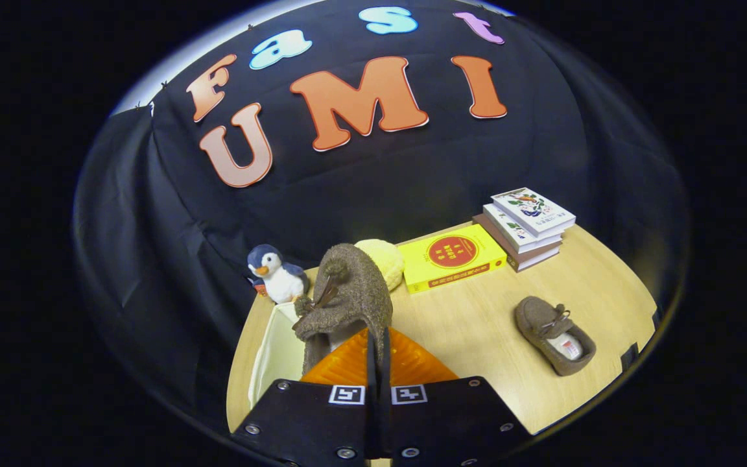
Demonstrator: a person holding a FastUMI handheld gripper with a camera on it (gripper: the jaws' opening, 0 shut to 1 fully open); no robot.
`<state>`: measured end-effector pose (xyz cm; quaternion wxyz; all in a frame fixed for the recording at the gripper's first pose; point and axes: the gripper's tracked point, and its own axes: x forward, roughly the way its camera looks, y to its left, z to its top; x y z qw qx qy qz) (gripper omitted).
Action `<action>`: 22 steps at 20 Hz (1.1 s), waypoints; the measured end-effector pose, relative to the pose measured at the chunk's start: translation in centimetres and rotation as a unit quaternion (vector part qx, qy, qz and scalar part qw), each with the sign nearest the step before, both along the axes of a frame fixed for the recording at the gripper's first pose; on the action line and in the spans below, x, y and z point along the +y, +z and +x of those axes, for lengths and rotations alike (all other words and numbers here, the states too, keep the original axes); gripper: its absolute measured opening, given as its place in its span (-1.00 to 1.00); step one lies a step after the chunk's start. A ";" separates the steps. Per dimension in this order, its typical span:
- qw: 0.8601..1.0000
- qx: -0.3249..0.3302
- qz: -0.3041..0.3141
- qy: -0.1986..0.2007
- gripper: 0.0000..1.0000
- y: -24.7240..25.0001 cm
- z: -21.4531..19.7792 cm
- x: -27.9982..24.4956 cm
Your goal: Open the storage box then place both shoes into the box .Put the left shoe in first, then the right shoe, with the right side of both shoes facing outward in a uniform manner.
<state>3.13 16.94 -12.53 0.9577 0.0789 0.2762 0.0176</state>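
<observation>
1. My hand-held gripper (377,353) has its two fingers pressed close together, pinching the heel edge of a brown fuzzy slipper-style shoe (347,298) between them.
2. That shoe hangs upright from the pinch, toe end up and its opening turned toward the left, where a small bow lace shows.
3. Just below the held shoe, right at my fingertips, sits an orange translucent ribbed panel (406,366); I think it is the flap of the storage box, though so close to the lens I cannot be sure.
4. To the left of the fingers lies the cream-coloured fabric storage box (276,353), its inside wall showing pale, standing on the light wooden counter (477,337).
5. The second brown fuzzy shoe (554,334) rests flat on the counter well off to the right of my fingers, opening up, with a white insole label visible inside and a little bow on its front.
6. Beyond the held shoe, a blue-and-white plush penguin (276,274) stands at the far left edge of the counter, near the box's back corner.
7. A soft yellow knitted cushion-like lump (386,259) peeks out just behind the held shoe.
8. Beside it lies a flat yellow rectangular box with a red round emblem (451,258).
9. A stack of books with illustrated covers (526,227) sits at the far right, touching the yellow box's corner.
</observation>
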 end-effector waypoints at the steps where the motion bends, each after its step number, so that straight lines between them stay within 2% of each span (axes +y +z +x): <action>1: 1.000 0.003 0.002 0.004 -0.99 -0.4 0.1 1.1; 11: 0.997 0.066 0.009 0.031 -0.99 -7.7 -0.5 9.9; 17: 0.994 0.086 -0.024 0.063 -0.93 -10.1 -1.0 12.3; 19: 0.994 0.083 -0.023 0.069 -0.60 -9.4 -1.2 12.0; 20: 0.994 0.075 -0.027 0.069 -0.20 -9.2 -0.9 11.6; 22: 0.994 0.057 -0.052 0.071 0.27 -8.1 -0.6 9.8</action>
